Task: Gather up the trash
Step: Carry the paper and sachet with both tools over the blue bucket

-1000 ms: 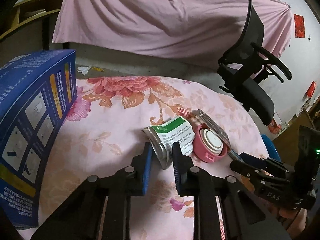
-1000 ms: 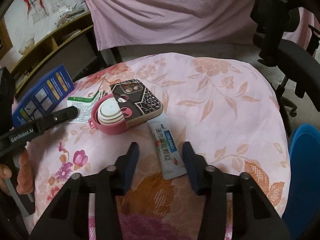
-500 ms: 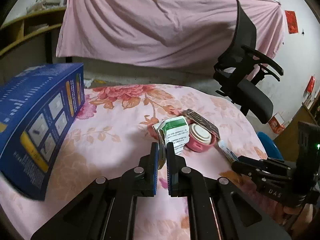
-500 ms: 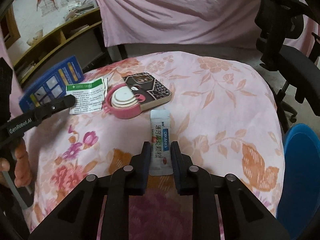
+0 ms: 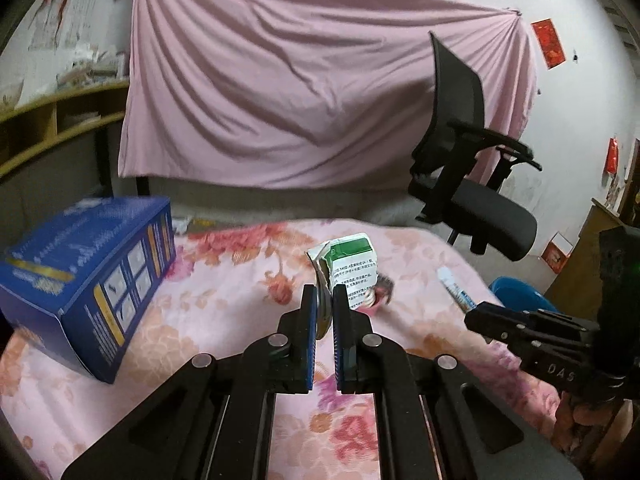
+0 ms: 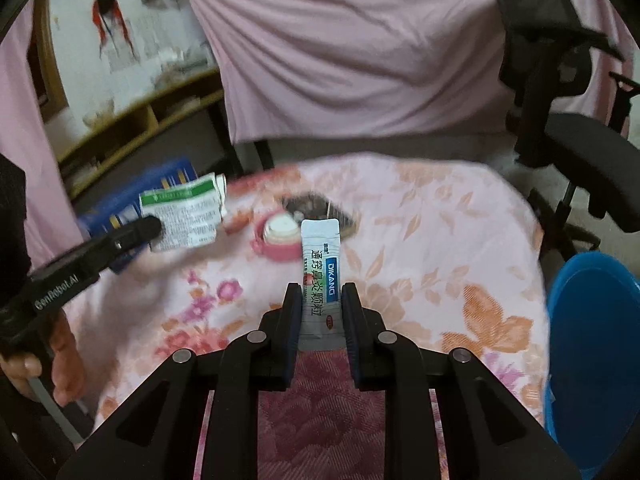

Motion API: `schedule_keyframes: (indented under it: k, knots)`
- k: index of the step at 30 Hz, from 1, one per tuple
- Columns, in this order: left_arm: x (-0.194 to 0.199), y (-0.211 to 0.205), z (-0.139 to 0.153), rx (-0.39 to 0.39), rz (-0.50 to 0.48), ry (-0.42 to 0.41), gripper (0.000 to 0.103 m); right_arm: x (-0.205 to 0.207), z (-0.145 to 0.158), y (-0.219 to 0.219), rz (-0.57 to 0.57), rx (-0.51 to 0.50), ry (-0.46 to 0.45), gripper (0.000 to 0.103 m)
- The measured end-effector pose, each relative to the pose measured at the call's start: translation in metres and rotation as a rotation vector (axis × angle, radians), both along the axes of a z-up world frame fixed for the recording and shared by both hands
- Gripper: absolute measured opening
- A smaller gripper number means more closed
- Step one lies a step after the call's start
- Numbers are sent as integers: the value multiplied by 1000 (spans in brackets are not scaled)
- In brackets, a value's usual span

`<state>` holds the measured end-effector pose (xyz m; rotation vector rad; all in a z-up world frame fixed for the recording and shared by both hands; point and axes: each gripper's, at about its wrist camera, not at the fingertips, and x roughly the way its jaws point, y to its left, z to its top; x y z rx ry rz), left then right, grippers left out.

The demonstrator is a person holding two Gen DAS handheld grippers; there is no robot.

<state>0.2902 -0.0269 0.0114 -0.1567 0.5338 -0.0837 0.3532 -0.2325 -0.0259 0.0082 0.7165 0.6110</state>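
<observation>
Bed (image 6: 460,240) edge near bin (image 6: 592,320) — L gripper (image 5: 324,300) pinches carton (image 5: 352,268), R gripper (image 6: 322,304) sachet (image 6: 320,264).

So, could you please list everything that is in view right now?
green-and-white packet: 1, held in left gripper, lifted.
white sachet: 1, blue label, held in right gripper.
pink round container: 1, on the table.
dark patterned case: 1, behind the container.
blue box: 1, table's left side.
floral tablecloth: 1, pink.
blue bin: 1, right of table.
office chair: 1, black.
pink drape: 1, background.
left gripper: black, shut.
right gripper: black, shut.
</observation>
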Motion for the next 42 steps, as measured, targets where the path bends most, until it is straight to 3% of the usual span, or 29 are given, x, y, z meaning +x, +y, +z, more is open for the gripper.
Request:
schedule_keyframes:
  k: [11,23,30,42]
  knots:
    - [-9,-37,47,-1,-30,-164,5,-30,51,-42,-112,176,-266,18]
    - [-24,-102,85,10,-141,-328,5,-69,83,-102,-265,272,-532,18]
    - [-23,-151,96,41,-251,-387,5,-80,86,-134,-356,291,-586,18]
    - [-2,-223,86,46,-389,-355,5,-89,74,-186,-492,254,-575,18]
